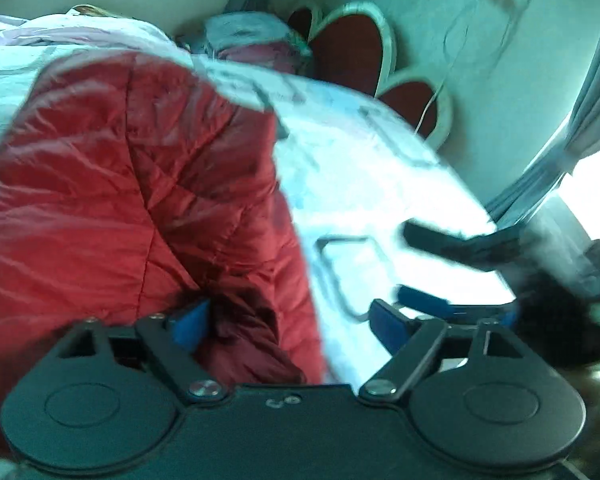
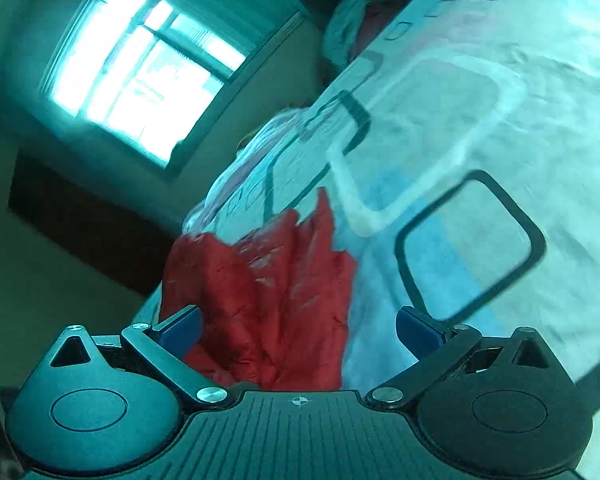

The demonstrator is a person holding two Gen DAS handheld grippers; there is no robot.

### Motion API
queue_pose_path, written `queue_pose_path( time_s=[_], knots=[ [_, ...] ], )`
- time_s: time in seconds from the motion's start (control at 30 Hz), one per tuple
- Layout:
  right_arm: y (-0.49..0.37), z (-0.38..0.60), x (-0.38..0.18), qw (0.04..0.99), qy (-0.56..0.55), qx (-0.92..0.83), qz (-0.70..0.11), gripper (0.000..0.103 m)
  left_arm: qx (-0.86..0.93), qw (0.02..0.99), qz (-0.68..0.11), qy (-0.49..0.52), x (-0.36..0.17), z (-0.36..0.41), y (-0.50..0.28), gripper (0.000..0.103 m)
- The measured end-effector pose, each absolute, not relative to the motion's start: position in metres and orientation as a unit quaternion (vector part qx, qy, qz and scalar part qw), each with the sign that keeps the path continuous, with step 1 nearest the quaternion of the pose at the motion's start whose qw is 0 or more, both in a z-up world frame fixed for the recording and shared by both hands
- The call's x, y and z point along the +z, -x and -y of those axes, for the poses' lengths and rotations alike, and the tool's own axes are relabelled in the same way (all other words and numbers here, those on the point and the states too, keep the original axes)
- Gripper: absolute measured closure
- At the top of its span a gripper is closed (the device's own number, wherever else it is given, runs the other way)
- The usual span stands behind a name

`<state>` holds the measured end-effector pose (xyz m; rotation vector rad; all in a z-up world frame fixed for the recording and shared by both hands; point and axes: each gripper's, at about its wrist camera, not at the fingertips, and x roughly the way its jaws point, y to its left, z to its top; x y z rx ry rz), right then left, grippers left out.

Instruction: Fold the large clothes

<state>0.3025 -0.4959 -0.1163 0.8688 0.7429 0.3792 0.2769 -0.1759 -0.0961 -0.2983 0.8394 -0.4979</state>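
Observation:
A large red quilted jacket point(image 1: 120, 184) lies on a bed with a pale patterned sheet point(image 1: 364, 168). My left gripper point(image 1: 290, 322) is open, its blue pads wide apart, with a dark fold of the jacket lying between them. The other gripper shows at the right edge of the left wrist view point(image 1: 452, 272), blurred. In the right wrist view my right gripper point(image 2: 298, 330) is open, and a bunched part of the red jacket point(image 2: 276, 292) lies between its pads over the sheet point(image 2: 480, 128).
A padded headboard with red heart-shaped panels point(image 1: 348, 48) stands against the wall behind the bed. Bundled bedding point(image 1: 252, 40) and a pink cloth point(image 1: 60, 32) lie at the bed's far end. A curtain point(image 1: 580, 120) hangs right. A bright window point(image 2: 140, 68) shows left.

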Motion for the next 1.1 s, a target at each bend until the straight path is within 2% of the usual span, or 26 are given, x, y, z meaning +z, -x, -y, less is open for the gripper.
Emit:
queue_pose_path(
  time_s=[0.03, 0.2, 0.23, 0.3, 0.37, 0.47, 0.5, 0.6, 0.63, 0.67, 0.77, 0.83, 0.93, 1.1],
  knots=[
    [-0.306, 0.494, -0.113, 0.822, -0.41, 0.19, -0.347, 0.018, -0.239, 0.874, -0.393, 0.156, -0.085, 0.168, -0.272, 0.03],
    [-0.328, 0.469, -0.102, 0.813, -0.39, 0.247, -0.356, 0.018, -0.162, 0.914, -0.321, 0.186, -0.041, 0.092, -0.251, 0.032],
    [-0.334, 0.46, -0.102, 0.812, -0.382, 0.253, -0.362, 0.018, -0.134, 0.92, -0.316, 0.188, -0.04, 0.077, -0.255, 0.036],
    [-0.349, 0.447, -0.105, 0.808, -0.372, 0.26, -0.374, 0.018, -0.098, 0.922, -0.313, 0.207, -0.049, 0.043, -0.265, 0.044],
    [-0.365, 0.433, -0.113, 0.801, -0.365, 0.267, -0.393, 0.015, -0.08, 0.915, -0.322, 0.229, -0.063, 0.022, -0.281, 0.047],
    [-0.386, 0.42, -0.124, 0.79, -0.363, 0.271, -0.414, 0.015, -0.091, 0.905, -0.338, 0.242, -0.081, 0.01, -0.302, 0.053],
    [-0.394, 0.415, -0.128, 0.785, -0.36, 0.273, -0.423, 0.014, -0.097, 0.902, -0.344, 0.242, -0.083, 0.015, -0.311, 0.058],
    [-0.408, 0.4, -0.137, 0.784, -0.338, 0.272, -0.444, 0.015, -0.112, 0.897, -0.356, 0.239, -0.095, 0.02, -0.325, 0.058],
    [-0.411, 0.396, -0.138, 0.784, -0.332, 0.278, -0.445, 0.018, -0.12, 0.895, -0.359, 0.237, -0.098, 0.02, -0.327, 0.059],
    [-0.412, 0.393, -0.138, 0.784, -0.325, 0.284, -0.446, 0.044, -0.125, 0.895, -0.361, 0.23, -0.101, 0.03, -0.327, 0.059],
    [-0.407, 0.388, -0.131, 0.799, -0.305, 0.289, -0.431, 0.08, -0.139, 0.898, -0.358, 0.216, -0.098, 0.035, -0.332, 0.059],
    [-0.396, 0.392, -0.117, 0.816, -0.289, 0.292, -0.407, 0.086, -0.152, 0.897, -0.353, 0.219, -0.093, 0.039, -0.331, 0.059],
    [-0.377, 0.403, -0.104, 0.841, -0.26, 0.278, -0.384, 0.086, -0.174, 0.898, -0.35, 0.203, -0.092, 0.054, -0.337, 0.059],
    [-0.377, 0.42, -0.151, 0.827, -0.276, 0.231, -0.432, 0.085, -0.188, 0.9, -0.381, 0.104, -0.103, 0.101, -0.35, 0.059]
  ],
)
